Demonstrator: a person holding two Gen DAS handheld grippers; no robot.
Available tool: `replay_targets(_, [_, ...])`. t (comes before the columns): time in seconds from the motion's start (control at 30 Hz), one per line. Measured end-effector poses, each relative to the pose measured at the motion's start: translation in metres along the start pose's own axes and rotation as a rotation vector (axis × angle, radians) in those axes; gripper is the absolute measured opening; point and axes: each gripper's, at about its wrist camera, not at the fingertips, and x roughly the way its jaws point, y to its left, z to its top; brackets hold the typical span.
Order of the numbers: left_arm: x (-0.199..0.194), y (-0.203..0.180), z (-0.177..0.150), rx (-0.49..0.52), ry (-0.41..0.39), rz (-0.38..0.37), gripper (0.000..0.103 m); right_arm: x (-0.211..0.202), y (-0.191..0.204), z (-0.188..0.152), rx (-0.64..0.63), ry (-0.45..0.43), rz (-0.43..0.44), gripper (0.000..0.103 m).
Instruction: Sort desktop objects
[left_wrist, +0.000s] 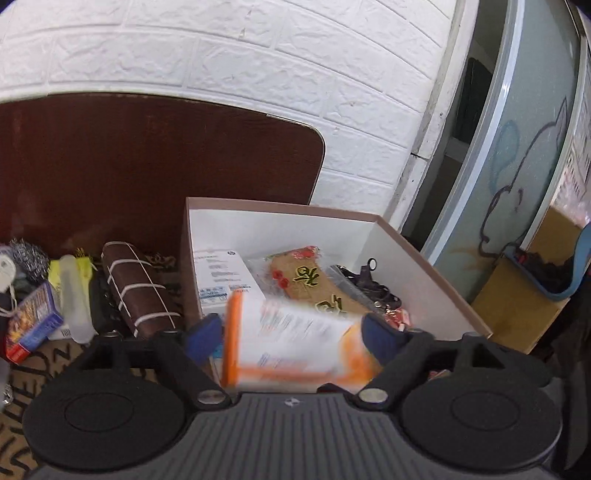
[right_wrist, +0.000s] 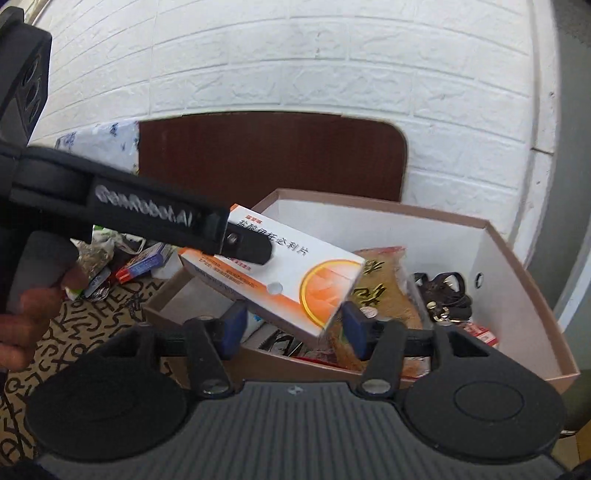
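- The right gripper (right_wrist: 291, 328) hung nearest, its 2 blue pads spread apart; the lower corner of the medicine box (right_wrist: 280, 275) dipped into the gap, and I could not tell whether either pad touched it.
- The left gripper (left_wrist: 291, 334) stood with its jaws wide, the same orange-and-white medicine box (left_wrist: 295, 338) blurred between the pads; from the right wrist view, 1 of its black fingers (right_wrist: 245, 248) lay across the top face of the box.
- A hand (right_wrist: 26, 314) showed at the left edge of the right wrist view, fingers curled around the left gripper's handle.
- The medicine box sat tilted in the air above the near wall of the cardboard tray (right_wrist: 517, 273), not resting on anything inside.
- Inside the tray lay a white carton (left_wrist: 225, 277) against the left wall, a tan packet with gold characters (left_wrist: 303, 277) in the middle, and a tangle of black straps (left_wrist: 369, 286) toward the right.
- Left of the tray, on the patterned table cover (right_wrist: 92, 325), lay a brown wrapped roll (left_wrist: 136, 288), a translucent tube (left_wrist: 74, 295), a blue-and-red card box (left_wrist: 33, 325) and a steel scourer (left_wrist: 27, 254).
- Beyond them the dark brown table (left_wrist: 147, 155) ran back to a white brick wall (left_wrist: 258, 55).
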Motion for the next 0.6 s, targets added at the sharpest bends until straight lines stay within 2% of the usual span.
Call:
replay_targets(0.03, [-0.001,0.000,-0.001,-0.005,-0.006,0.006,0.093,-0.002,0.000,-0.001,0.001,-0.008,-0.001,0.079])
replay_targets(0.1, [-0.003,-0.003,-0.002,0.004,-0.011,0.037,0.098,-0.005,0.000,-0.003,0.002,-0.018,-0.001,0.086])
replay_targets(0.17, [-0.004,-0.004,-0.004,0.016,-0.017,0.065,0.098,-0.007,-0.001,-0.004,0.016,-0.021,-0.001,0.086])
replay_targets(0.27, [-0.005,-0.004,-0.006,0.016,-0.006,0.059,0.098,-0.009,-0.002,-0.005,0.040,-0.026,-0.017,0.092])
replay_targets(0.43, [-0.011,-0.007,-0.009,0.008,-0.004,0.079,0.098,-0.014,-0.001,-0.005,0.068,-0.025,-0.043,0.094])
replay_targets(0.47, [-0.014,-0.008,-0.009,0.009,-0.006,0.085,0.099,-0.017,0.001,-0.005,0.068,-0.023,-0.054,0.094])
replay_targets(0.53, [-0.021,-0.011,-0.011,0.013,-0.021,0.087,0.100,-0.023,0.004,-0.006,0.069,-0.020,-0.078,0.102])
replay_targets(0.6, [-0.032,-0.015,-0.014,0.019,-0.038,0.090,0.102,-0.034,0.007,-0.007,0.082,-0.024,-0.097,0.101])
